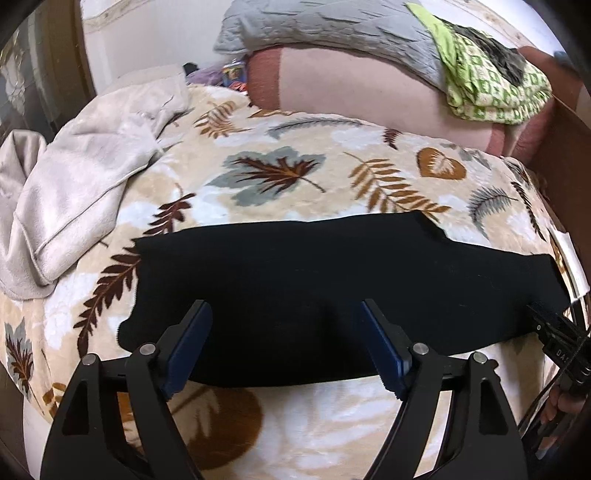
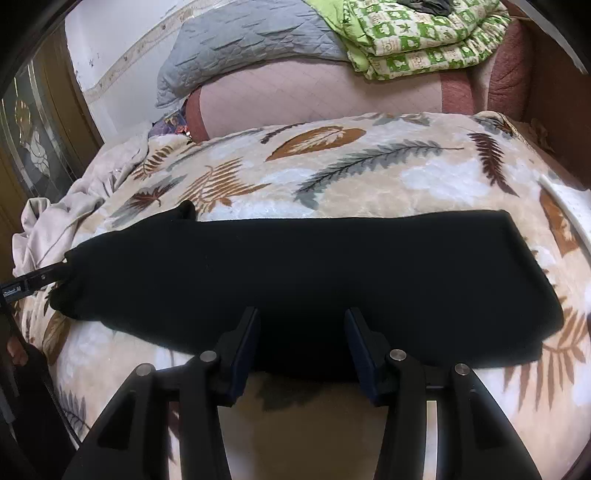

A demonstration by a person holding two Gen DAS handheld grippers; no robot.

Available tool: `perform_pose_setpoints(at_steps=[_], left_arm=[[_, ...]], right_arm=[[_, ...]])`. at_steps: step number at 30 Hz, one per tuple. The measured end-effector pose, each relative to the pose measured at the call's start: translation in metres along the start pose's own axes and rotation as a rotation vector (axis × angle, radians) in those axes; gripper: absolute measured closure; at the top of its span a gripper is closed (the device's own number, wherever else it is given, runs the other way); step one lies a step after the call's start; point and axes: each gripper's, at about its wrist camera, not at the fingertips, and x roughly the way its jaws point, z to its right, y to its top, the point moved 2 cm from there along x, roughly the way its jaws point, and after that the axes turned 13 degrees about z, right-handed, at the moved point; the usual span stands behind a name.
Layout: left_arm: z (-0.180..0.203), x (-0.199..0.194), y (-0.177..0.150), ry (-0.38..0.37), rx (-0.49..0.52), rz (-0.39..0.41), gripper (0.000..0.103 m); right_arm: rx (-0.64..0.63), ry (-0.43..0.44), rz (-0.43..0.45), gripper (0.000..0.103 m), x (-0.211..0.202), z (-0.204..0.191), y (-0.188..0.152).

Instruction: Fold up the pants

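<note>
The black pants (image 1: 314, 288) lie flat in a long strip across the leaf-patterned blanket (image 1: 280, 173); they also show in the right wrist view (image 2: 314, 280). My left gripper (image 1: 286, 314) is open, its jaws wide apart, just above the near edge of the pants. My right gripper (image 2: 301, 317) is open too, above the near edge of the pants. In the left wrist view the right gripper's tip (image 1: 546, 325) shows by the pants' right end. In the right wrist view the left gripper's tip (image 2: 44, 278) shows by their left end.
A beige throw (image 1: 74, 192) is bunched at the bed's left. A pink bolster (image 1: 369, 92), a grey quilt (image 1: 325, 26) and a green patterned blanket (image 1: 491, 85) are stacked at the head. A wooden bed frame (image 1: 569, 158) runs on the right.
</note>
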Motion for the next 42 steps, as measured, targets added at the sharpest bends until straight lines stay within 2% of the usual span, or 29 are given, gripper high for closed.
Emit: perform_pose_setpoints(at_steps=[5,7,16,21,25,28,34,36,42], left_arm=[[0.028,-0.001,0.001,-0.036,0.052,0.012,0.022],[0.040,0.001,0.002,-0.060,0.062,0.008,0.022],[0.108,0.018,0.005,-0.147,0.153,0.003,0.022],[0.148,0.028,0.006,-0.185,0.213,-0.005,0.022],[0.172,0.033,0.006,-0.213,0.242,-0.011,0.022],[0.189,0.038,0.008,-0.253,0.254,-0.018,0.022],[0.227,0.055,0.024,-0.461,0.249,-0.080,0.021],[0.250,0.064,0.029,-0.544,0.288,-0.111,0.020],[0.307,0.087,0.037,-0.730,0.393,-0.161,0.020]], right_arm=[[0.035,0.002,0.013,0.054,-0.015,0.008,0.000],[0.060,-0.005,0.022,0.050,-0.024,0.015,0.001],[0.148,-0.127,0.041,0.045,-0.060,0.070,0.000],[0.237,-0.145,0.049,0.044,-0.074,0.100,-0.005],[0.253,-0.159,0.042,0.044,-0.077,0.111,-0.009],[0.283,-0.150,0.041,0.040,-0.079,0.117,-0.013],[0.353,-0.114,0.036,0.034,-0.075,0.127,-0.016],[0.377,-0.108,0.028,0.032,-0.070,0.130,-0.017],[0.433,-0.079,0.052,0.027,-0.060,0.135,-0.016]])
